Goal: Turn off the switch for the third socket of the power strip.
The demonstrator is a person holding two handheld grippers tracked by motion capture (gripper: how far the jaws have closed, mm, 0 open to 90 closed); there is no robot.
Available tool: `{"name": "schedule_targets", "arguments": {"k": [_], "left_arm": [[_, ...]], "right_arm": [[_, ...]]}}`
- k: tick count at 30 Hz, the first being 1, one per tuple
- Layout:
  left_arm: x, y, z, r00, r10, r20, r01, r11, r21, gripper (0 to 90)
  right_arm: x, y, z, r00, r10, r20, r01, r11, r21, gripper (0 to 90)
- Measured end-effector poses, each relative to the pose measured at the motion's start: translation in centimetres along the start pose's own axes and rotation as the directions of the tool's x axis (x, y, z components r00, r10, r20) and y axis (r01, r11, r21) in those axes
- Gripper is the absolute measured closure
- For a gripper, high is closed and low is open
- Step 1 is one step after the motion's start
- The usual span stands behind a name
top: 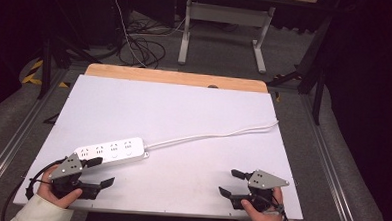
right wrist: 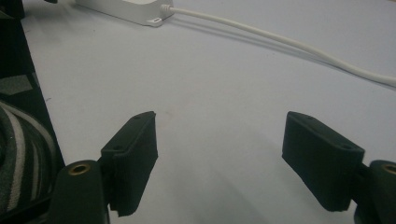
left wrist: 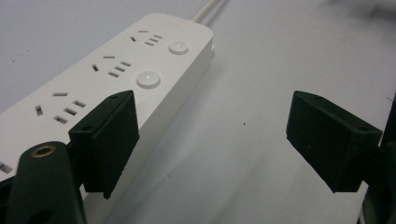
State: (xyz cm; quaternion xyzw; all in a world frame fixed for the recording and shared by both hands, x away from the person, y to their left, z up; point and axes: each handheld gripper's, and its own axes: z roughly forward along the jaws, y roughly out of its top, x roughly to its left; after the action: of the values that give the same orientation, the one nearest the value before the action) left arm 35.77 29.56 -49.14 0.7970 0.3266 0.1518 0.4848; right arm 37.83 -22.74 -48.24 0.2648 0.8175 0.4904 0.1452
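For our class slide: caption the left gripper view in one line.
Open left tongs beside a white power strip on the white table.

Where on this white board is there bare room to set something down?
Free: the far half of the white board beyond the cord, and the near middle between left gripper and right gripper. Crowded: the near-left corner around the power strip.

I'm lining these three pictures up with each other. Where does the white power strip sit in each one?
High view: power strip lies left of centre on the table, just beyond the left gripper.
Left gripper view: it runs from the lower left to the top centre, beside the left jaw.
Right gripper view: its cable end shows at the top left.
Shared landmark: its white cable.
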Motion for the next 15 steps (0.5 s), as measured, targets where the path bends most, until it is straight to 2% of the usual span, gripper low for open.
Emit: {"name": "schedule_targets", "arguments": {"k": [6, 8, 12, 15], "left_arm": [[-0.18, 0.29, -0.35, 0.9992, 0.039, -0.011, -0.039, 0.9982, -0.045, 17.4], [-0.22, 0.29, -0.43, 0.9991, 0.039, -0.015, -0.040, 0.9977, -0.054, 17.5], [-0.20, 0.32, -0.54, 0.9985, 0.046, -0.028, -0.048, 0.9972, -0.057, 17.4], [-0.25, 0.31, -0.58, 0.9987, 0.039, -0.033, -0.040, 0.9984, -0.041, 17.4]], "right_arm": [[-0.20, -0.10, -0.09, 0.9998, 0.021, -0.006, -0.021, 1.000, -0.017, 26.8], [-0.26, -0.13, -0.15, 0.9995, 0.031, -0.010, -0.031, 0.999, -0.023, 26.9], [-0.25, -0.12, -0.16, 0.9995, 0.030, -0.009, -0.030, 0.999, -0.024, 26.8], [-0.24, -0.13, -0.17, 0.9995, 0.029, -0.009, -0.029, 0.999, -0.025, 26.8]]}}
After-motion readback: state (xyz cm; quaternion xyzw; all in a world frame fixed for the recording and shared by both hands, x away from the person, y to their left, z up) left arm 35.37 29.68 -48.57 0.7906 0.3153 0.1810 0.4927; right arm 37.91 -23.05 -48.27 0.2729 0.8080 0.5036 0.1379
